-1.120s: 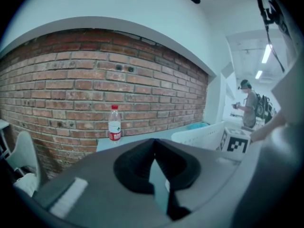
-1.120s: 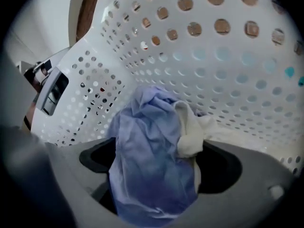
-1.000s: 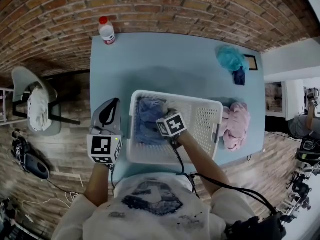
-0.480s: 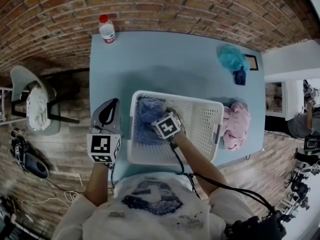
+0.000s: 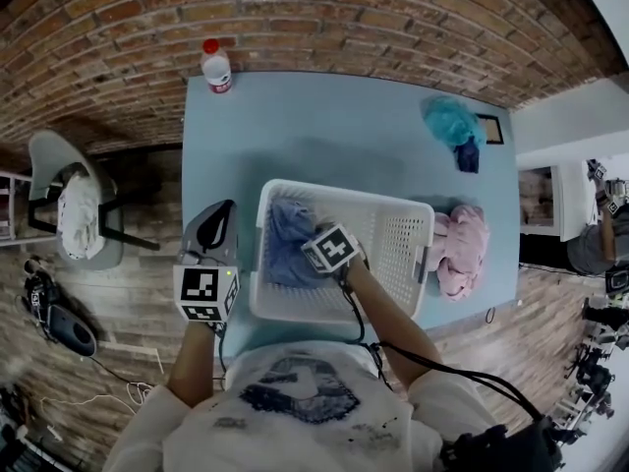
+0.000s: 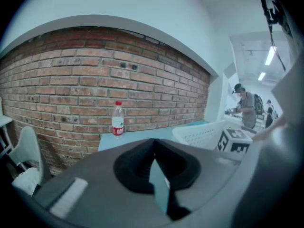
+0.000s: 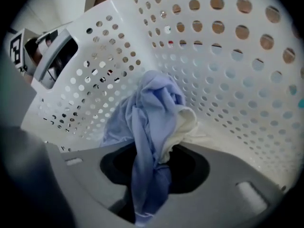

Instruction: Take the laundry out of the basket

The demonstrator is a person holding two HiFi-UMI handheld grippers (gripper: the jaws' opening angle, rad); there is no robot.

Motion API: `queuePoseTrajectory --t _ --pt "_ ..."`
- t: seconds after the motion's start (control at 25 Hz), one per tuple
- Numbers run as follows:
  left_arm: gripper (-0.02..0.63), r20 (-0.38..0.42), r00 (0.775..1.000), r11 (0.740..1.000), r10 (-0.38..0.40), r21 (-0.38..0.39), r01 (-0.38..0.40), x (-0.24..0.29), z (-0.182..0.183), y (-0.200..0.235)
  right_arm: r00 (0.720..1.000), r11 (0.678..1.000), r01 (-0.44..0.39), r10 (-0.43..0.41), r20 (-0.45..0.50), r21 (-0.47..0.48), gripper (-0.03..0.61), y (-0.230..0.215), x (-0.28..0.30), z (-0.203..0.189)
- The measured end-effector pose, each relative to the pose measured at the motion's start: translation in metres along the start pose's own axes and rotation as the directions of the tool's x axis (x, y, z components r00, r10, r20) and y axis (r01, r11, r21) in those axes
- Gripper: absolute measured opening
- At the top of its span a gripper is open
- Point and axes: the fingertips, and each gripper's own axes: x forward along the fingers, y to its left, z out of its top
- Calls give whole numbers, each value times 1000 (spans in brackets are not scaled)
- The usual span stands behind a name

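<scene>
Right gripper [image 7: 149, 194] jaws just closed onto crumpled pale-blue cloth garment [image 7: 152, 122] in white perforated plastic basket [image 5: 395, 226]; left gripper [image 6: 154, 145] was clenched, empty.

**Three cameras, one basket**

The head view looks steeply down on the table [image 5: 324, 126] and basket [image 5: 398, 236]. The left gripper view, beside the table, faces the brick wall [image 6: 95, 70], sharing the bottle [image 6: 117, 119] and basket rim. The right gripper view looks down inside the basket, close on blue cloth [image 7: 152, 113].

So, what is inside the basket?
A blue garment with some white cloth; the right hand-held gripper has just closed its jaws on it. Anything under them is covered.
</scene>
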Motion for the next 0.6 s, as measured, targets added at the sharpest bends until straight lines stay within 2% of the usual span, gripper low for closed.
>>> queuePoseTrajectory --t 0.36,0.48,0.6 --pt "-9 21 1000 1000 -1 31 0 -17 11 -10 991 999 5 -11 134 47 130 6 -33 8" --pt "-9 36 999 999 -8 46 6 -23 18 -17 977 998 20 -32 210 58 129 10 -53 15" --pt "-9 57 998 998 -17 65 13 -30 25 -25 952 997 45 -63 300 67 127 12 -74 21"
